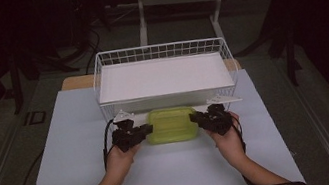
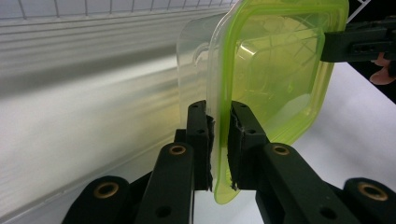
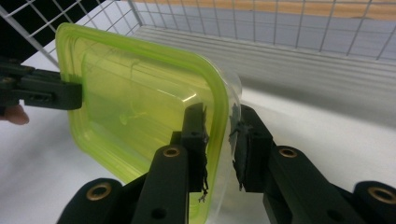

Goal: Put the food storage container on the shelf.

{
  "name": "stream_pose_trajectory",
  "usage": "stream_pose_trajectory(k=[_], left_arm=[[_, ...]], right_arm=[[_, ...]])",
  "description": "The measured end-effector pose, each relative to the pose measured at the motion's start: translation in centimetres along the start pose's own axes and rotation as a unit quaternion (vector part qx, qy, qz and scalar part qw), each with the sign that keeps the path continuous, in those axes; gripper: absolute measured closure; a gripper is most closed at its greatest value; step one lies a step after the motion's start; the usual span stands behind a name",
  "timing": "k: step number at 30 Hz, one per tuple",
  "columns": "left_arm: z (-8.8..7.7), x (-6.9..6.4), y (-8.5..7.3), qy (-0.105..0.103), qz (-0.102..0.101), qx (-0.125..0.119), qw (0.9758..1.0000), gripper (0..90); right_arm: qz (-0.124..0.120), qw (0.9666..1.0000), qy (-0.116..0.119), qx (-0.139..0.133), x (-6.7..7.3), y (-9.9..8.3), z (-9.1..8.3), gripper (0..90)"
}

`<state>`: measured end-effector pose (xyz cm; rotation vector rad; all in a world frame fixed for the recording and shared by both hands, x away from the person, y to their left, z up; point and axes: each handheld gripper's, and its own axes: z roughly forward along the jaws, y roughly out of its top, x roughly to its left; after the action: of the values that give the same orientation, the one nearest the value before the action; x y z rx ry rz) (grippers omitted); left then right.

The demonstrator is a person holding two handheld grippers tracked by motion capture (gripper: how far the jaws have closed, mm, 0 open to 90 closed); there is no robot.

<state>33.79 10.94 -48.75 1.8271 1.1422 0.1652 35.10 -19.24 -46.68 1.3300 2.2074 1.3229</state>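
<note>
I have both forearms reaching in from the near edge of the table, hands level and facing each other. My left gripper (image 1: 144, 130) has its jaws pinched nearly together on a thin rim; my right gripper (image 1: 196, 118) is clamped the same way opposite.

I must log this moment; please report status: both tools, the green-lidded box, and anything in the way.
Left tool and right tool each shut on the lid rim of the green-lidded box, opposite ends. Box just before the wire basket. Basket wall ahead, close.
</note>
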Motion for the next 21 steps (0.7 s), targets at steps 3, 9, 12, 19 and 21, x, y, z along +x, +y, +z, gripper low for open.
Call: stream_pose_trajectory(k=[3, 9, 12, 19, 21], left_arm=[[0.3, 0.2, 0.0, 0.001, 0.000, 0.001, 1.0000, 80.5], [1.0, 0.7, 0.0, 0.006, -0.009, 0.008, 0.9999, 80.5], [1.1, 0.9, -0.1, 0.009, -0.009, 0.010, 0.9999, 80.4], [1.4, 1.4, -0.2, 0.007, -0.017, 0.005, 0.9998, 79.7], [1.5, 1.4, -0.2, 0.008, -0.015, 0.001, 0.9999, 79.1]], right_arm=[[0.002, 1.0000, -0.002, 0.000, -0.2, 0.0, 0.4, 75.5], [-0.003, 0.9999, -0.010, 0.003, -0.6, 0.0, 1.3, 75.1], [-0.002, 0.9999, -0.012, 0.009, -0.6, 0.0, 1.6, 75.1], [0.000, 0.9999, -0.013, 0.009, -0.6, 0.0, 2.1, 74.5], [-0.005, 0.9999, -0.013, 0.006, -0.7, 0.1, 2.2, 73.3]])
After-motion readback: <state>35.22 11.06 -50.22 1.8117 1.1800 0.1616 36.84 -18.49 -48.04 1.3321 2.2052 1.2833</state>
